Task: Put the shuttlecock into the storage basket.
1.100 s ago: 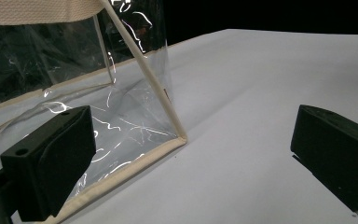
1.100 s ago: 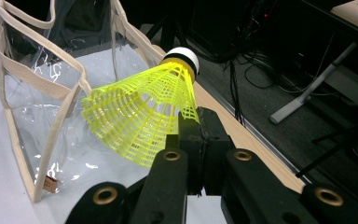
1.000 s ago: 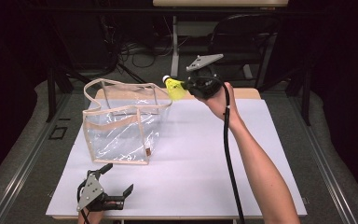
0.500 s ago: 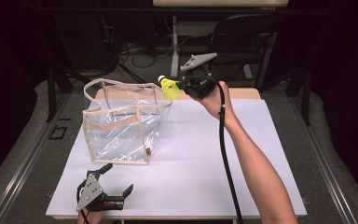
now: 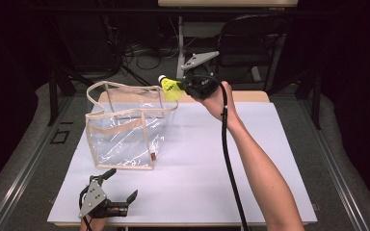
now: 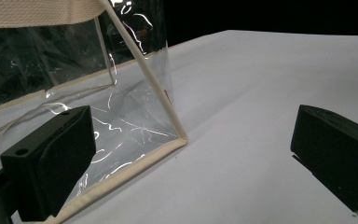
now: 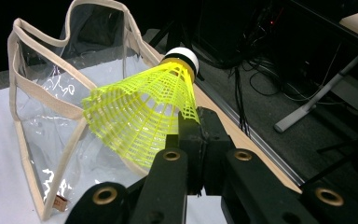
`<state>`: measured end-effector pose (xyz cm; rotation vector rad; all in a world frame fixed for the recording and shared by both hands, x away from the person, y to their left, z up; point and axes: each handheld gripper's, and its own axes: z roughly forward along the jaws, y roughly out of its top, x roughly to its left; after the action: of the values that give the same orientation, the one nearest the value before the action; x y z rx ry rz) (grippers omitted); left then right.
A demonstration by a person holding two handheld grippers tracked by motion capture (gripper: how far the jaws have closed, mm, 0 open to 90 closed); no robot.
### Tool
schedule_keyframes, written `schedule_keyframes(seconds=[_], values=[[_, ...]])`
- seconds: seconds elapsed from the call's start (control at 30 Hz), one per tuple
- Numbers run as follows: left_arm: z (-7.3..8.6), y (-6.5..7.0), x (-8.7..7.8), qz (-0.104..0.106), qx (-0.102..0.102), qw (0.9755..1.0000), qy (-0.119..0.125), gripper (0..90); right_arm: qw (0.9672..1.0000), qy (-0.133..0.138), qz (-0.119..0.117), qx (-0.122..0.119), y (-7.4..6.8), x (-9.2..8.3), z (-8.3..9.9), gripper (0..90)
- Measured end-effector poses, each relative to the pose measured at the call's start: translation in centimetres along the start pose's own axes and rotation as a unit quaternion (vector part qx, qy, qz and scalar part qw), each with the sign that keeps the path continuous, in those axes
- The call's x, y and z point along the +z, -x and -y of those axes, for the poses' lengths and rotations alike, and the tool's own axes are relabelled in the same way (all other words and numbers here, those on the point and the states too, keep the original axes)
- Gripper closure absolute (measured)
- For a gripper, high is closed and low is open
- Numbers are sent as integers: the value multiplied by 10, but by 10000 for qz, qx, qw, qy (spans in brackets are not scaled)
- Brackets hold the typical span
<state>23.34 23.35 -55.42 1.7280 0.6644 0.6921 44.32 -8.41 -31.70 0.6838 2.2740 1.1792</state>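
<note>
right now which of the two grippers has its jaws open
The left gripper, resting low by the clear bag; the right gripper is clamped on the yellow shuttlecock.

The shuttlecock (image 7: 142,119) has a neon-yellow mesh skirt and a white cork tip ringed with a dark band. It is pinched by the rim of its skirt (tip pointing up and away in the right gripper view) and hangs in the air just beside the upper edge of the clear bag (image 5: 125,132). The bag, a see-through plastic tote with beige fabric trim and handles, stands upright and open-mouthed on the white counter (image 5: 197,163).
</note>
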Motion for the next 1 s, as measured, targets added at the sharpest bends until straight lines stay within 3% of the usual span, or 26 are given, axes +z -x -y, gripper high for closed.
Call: schedule_keyframes(seconds=[1.0], values=[[0, -1, 0, 11, 8, 10000, -27, 1, 9999, -10, -117, -4, -12, 22, -16, 893]])
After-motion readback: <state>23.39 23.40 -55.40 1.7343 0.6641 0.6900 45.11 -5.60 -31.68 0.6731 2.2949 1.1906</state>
